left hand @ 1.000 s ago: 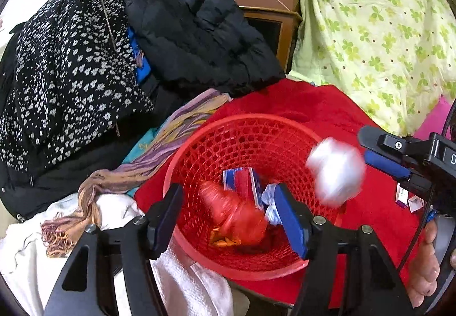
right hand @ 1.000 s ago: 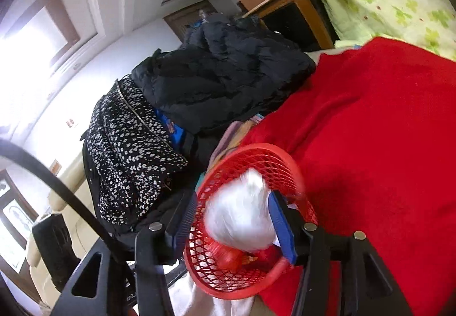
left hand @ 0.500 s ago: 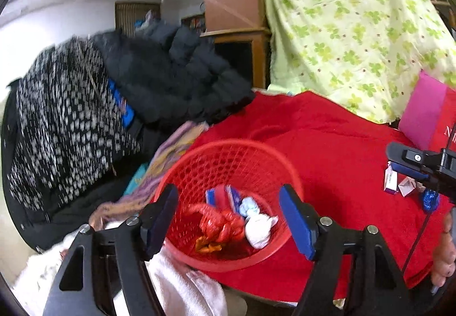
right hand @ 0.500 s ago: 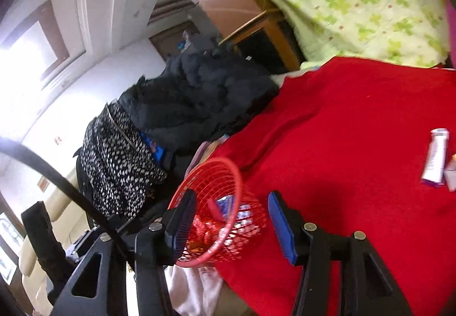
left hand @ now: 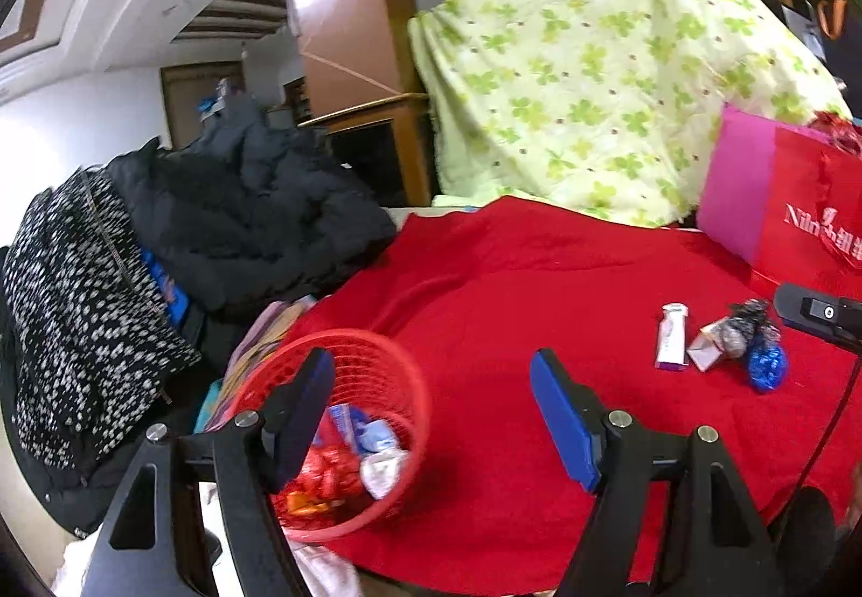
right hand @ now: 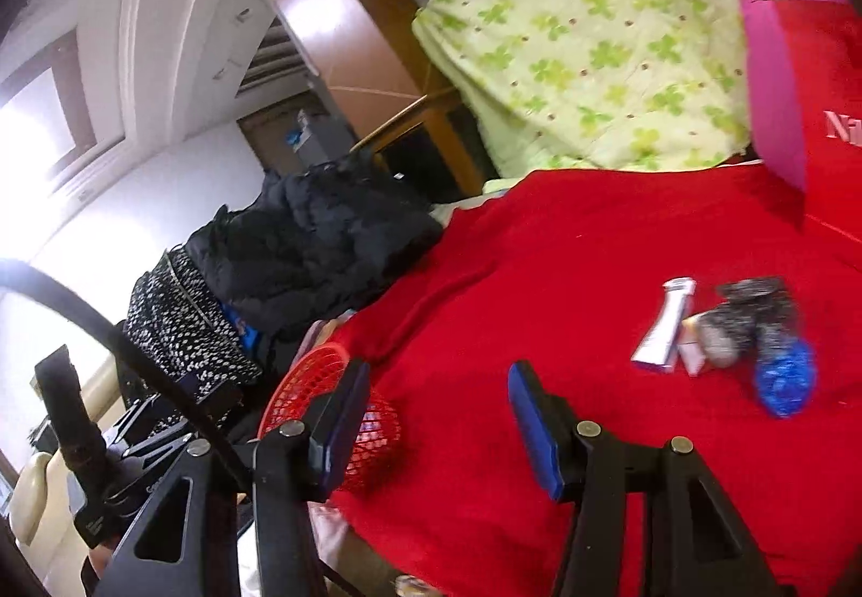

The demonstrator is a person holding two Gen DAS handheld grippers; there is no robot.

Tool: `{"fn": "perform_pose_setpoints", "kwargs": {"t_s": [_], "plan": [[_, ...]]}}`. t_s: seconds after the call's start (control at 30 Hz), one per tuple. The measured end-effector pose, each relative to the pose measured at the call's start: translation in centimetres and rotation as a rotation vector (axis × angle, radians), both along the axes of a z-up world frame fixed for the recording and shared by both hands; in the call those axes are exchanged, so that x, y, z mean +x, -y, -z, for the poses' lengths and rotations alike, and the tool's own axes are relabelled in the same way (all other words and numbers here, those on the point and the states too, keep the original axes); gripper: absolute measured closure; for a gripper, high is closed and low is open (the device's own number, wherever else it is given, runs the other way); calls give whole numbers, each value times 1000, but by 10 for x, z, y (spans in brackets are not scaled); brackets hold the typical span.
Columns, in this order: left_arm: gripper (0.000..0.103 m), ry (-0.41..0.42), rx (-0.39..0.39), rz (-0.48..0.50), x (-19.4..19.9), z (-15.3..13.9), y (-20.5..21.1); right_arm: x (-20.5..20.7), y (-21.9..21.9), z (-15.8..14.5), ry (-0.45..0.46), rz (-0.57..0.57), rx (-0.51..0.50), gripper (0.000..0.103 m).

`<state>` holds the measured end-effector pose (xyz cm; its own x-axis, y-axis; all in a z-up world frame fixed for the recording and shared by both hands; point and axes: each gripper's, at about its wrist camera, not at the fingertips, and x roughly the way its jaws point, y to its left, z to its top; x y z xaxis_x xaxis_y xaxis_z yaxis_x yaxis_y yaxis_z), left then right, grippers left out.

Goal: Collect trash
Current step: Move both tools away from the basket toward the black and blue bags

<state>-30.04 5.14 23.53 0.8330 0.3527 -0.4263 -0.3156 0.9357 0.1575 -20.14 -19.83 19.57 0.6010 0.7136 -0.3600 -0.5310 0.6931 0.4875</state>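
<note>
The red basket (left hand: 377,365) is sitting at seven o'clock on the red blanket (left hand: 512,284), holding wrappers. Loose trash (left hand: 722,344) is lying at three o'clock. The left gripper (left hand: 431,408) has just been opening, gripping nothing. The right gripper (right hand: 436,414) is hovering released, empty.
</note>
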Motion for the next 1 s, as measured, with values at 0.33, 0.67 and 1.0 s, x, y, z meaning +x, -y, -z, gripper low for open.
{"fn": "perform_pose_setpoints", "kwargs": {"t_s": [0.33, 0.67, 1.0], "plan": [[27, -60, 42, 92, 37, 7, 59, 10, 75, 19, -30, 113, 14, 46], [27, -148, 69, 165, 71, 30, 104, 36, 153, 55, -117, 261, 81, 46], [27, -242, 58, 230, 96, 57, 133, 48, 209, 90, -209, 369, 141, 46]]}}
